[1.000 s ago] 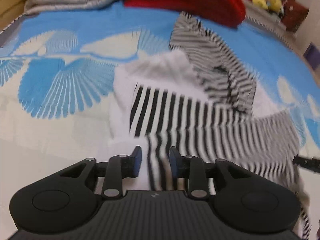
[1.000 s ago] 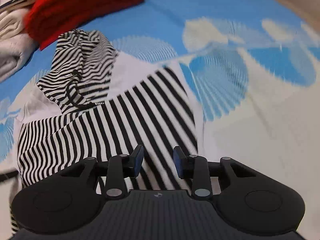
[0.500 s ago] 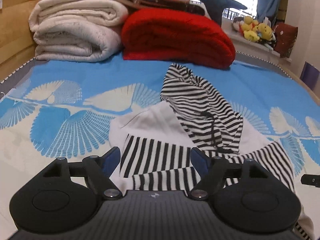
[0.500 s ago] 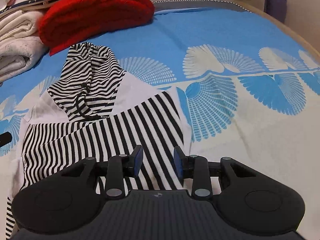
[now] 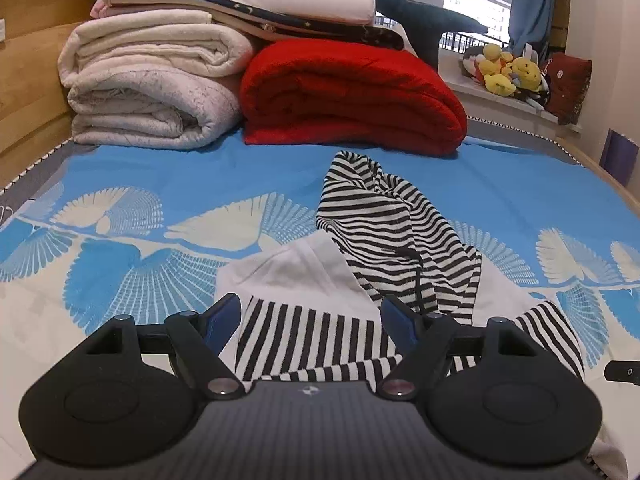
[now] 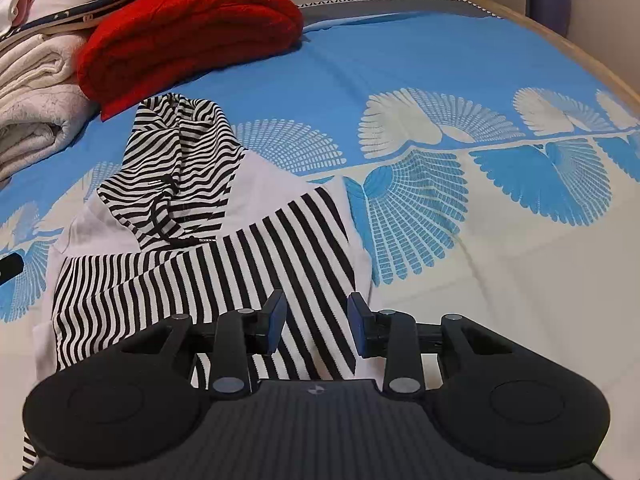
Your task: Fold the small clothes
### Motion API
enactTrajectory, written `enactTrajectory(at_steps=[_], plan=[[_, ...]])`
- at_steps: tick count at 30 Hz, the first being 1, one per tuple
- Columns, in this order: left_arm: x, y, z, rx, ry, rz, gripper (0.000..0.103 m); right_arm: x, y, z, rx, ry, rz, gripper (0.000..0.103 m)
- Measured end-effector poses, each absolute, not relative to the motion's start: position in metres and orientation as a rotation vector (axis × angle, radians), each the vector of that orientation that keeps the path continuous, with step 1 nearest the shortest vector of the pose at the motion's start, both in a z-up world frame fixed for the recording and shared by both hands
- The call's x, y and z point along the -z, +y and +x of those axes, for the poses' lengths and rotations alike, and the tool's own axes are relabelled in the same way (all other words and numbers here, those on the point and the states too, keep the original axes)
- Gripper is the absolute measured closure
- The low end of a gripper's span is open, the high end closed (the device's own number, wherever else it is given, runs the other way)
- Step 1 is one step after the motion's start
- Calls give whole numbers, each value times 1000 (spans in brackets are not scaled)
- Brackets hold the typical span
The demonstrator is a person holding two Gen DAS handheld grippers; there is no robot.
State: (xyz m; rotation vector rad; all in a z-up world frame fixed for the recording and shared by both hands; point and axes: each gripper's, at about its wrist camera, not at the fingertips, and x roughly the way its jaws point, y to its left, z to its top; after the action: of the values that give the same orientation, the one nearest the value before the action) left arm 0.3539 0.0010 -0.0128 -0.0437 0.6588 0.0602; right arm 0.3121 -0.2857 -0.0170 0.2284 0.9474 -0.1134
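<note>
Both sleeves lie crossed over the striped hoodie (image 5: 400, 236) on the bed (image 6: 420, 52). The left gripper (image 5: 312, 314) has just opened wide and the right gripper (image 6: 316, 320) stands half open; both are empty. The loose hood at 12 o'clock may unroll the fold, I think.

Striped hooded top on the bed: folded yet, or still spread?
Partly folded: both sleeves of the black-and-white striped hooded top lie crossed over its white body, the hood lying flat above them.

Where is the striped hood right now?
The striped hood lies on the blue bedspread, just in front of the folded red blanket, right of centre in the left view.
</note>
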Motion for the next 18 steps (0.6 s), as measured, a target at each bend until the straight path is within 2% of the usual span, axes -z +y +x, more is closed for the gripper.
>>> enactTrajectory(at_steps=[7,10,15,18], plan=[[15,6,368,-57,675,-6,25,17,-289,323,101,949,207,68],[16,7,377,-50,682,12,34,19,-293,329,108,955,210,68],[17,1,390,-29,678,41,61,19,-298,338,112,958,231,68],[21,-2,406,5,697,27,64,20,-300,341,115,961,249,68]])
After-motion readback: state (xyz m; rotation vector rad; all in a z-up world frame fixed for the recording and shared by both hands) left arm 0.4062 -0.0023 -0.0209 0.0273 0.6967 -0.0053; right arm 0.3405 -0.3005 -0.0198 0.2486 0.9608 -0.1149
